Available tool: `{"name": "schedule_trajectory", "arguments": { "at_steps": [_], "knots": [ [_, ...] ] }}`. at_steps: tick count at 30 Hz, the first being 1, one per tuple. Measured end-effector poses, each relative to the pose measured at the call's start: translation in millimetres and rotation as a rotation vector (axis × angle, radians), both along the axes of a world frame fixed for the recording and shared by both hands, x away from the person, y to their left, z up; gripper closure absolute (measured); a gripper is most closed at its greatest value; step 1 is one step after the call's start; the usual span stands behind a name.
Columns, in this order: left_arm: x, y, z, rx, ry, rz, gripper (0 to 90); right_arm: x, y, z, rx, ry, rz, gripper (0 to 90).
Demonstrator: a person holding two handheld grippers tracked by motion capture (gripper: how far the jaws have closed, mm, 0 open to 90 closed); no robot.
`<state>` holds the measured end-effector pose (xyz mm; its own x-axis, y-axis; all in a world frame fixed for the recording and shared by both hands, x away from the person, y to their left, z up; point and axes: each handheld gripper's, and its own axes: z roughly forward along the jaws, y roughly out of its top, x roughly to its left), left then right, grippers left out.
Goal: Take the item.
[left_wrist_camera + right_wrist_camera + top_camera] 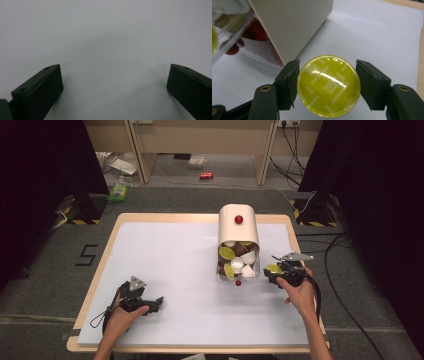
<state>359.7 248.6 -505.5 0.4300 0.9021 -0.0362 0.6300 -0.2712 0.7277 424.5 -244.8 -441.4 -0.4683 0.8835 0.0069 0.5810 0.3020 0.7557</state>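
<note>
**One yellow capsule gripped at the dispenser's right**

Two grippers work the white sheet (165, 265), and each view gives you something different. From the high view you see the whole layout: your left gripper (159, 301) lies near the near-left part of the sheet, well apart from everything, while your right gripper (272, 268) sits just right of the capsule dispenser (238, 227), whose clear front (238, 262) is stacked with yellow, white and brown pods. There the held capsule (273, 268) is only a small yellow spot.

Your right gripper view fills in the detail: the capsule (328, 86) is clamped between the two black jaws, one pad on each side of its rim. Its yellow foil lid, printed with cappuccino lettering, faces up toward the camera, so its short axis runs along the camera's line of sight; the round lid shows no long axis. The dispenser's cream wall (292, 25) stands just beyond it.

Your left gripper view shows the jaws spread wide over bare sheet (107, 37), grasping nothing.
</note>
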Motion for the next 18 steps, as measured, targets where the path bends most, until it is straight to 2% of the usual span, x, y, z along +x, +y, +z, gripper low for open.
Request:
{"name": "schedule_trajectory", "arguments": {
  "at_steps": [13,18],
  "knots": [
    [0.0,0.0,0.0,0.000,0.000,0.000,0.0,7.6,3.7,-18.9,-0.028,0.035,0.001,38.3],
    [0.0,-0.1,0.0,0.000,0.000,0.000,0.0,9.9,4.0,-23.5,-0.015,0.039,-0.011,38.3]
  ]
}}
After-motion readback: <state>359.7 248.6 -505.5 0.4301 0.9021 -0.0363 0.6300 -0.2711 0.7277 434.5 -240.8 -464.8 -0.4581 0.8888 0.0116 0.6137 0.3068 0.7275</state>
